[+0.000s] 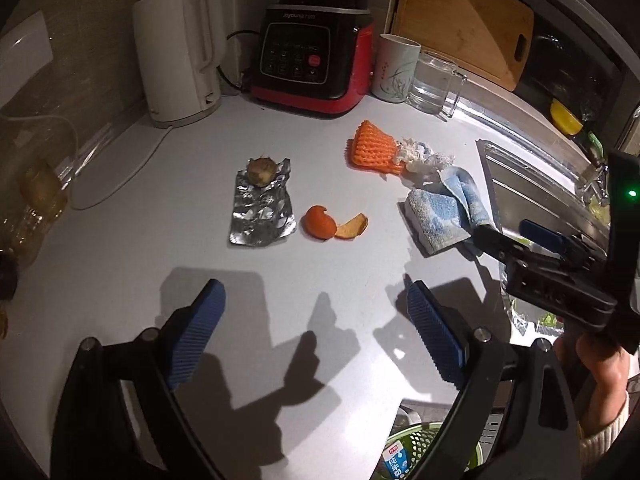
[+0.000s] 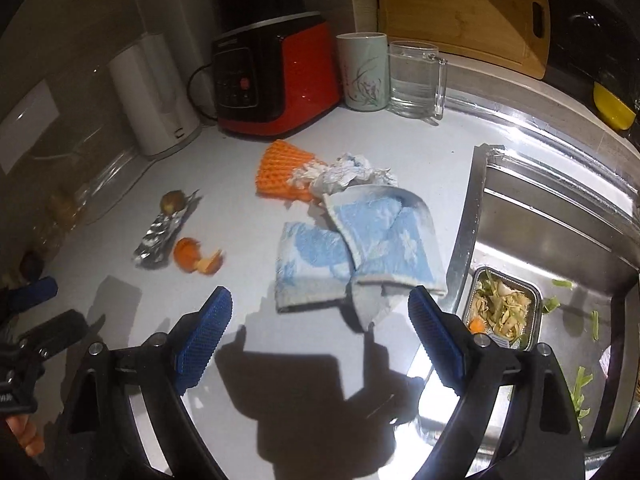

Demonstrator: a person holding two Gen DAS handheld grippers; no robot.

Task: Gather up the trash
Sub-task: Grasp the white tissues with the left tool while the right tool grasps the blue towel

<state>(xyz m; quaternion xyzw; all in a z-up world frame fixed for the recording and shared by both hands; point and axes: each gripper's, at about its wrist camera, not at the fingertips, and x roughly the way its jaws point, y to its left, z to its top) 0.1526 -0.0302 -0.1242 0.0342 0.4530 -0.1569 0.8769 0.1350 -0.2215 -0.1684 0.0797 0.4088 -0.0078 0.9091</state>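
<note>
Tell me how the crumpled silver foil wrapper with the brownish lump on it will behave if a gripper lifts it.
The crumpled silver foil wrapper looks thin and creased, so it will probably bend. The brownish round lump sits loose at one end and may roll off.

Both wrist views look steeply down and forward along their own fingers at the counter point(image 1: 120, 240) from close above. The left view sits further left, facing the foil point(image 1: 262, 212) and peel point(image 1: 334, 224); the right view faces the towel point(image 2: 360, 248) and sink point(image 2: 560, 240). Both share the blender point(image 1: 312, 60), the cups and the counter's middle.
</note>
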